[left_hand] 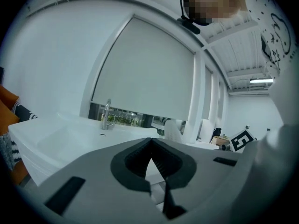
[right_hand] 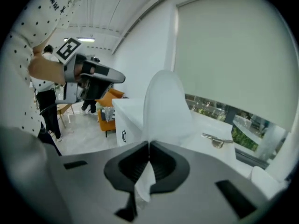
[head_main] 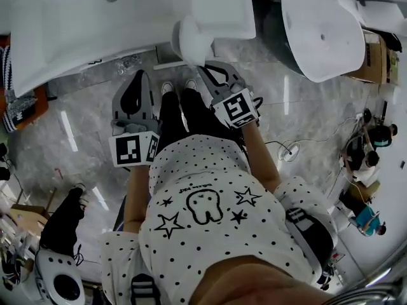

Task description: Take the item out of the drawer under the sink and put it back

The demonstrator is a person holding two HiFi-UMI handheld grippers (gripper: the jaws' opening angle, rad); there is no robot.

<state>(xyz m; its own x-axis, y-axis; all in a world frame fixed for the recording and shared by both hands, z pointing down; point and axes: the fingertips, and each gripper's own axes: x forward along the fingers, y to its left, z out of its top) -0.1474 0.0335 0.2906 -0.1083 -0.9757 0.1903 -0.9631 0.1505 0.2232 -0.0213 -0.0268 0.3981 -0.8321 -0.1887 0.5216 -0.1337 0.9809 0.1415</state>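
My right gripper (head_main: pixel 206 66) (right_hand: pixel 148 144) is shut on a white soft item (head_main: pixel 189 40) (right_hand: pixel 166 111). A thin fold of the item runs down between the jaws, and its rounded bulk stands above the tips. The item hangs in front of a white cabinet unit (head_main: pixel 222 8) beside the white sink basin (head_main: pixel 63 37). My left gripper (head_main: pixel 138 75) (left_hand: pixel 150 140) is held to the left of my legs, with its jaws closed tip to tip and nothing between them. It faces the sink counter and the chrome tap (left_hand: pixel 106 113). No drawer shows clearly in any view.
A large white oval tub (head_main: pixel 321 27) stands at the right, with a cardboard box (head_main: pixel 375 59) behind it. Cables (head_main: pixel 286 150) lie on the marble floor. An orange chair (right_hand: pixel 110 99) and a person (right_hand: pixel 46 92) are further back in the room.
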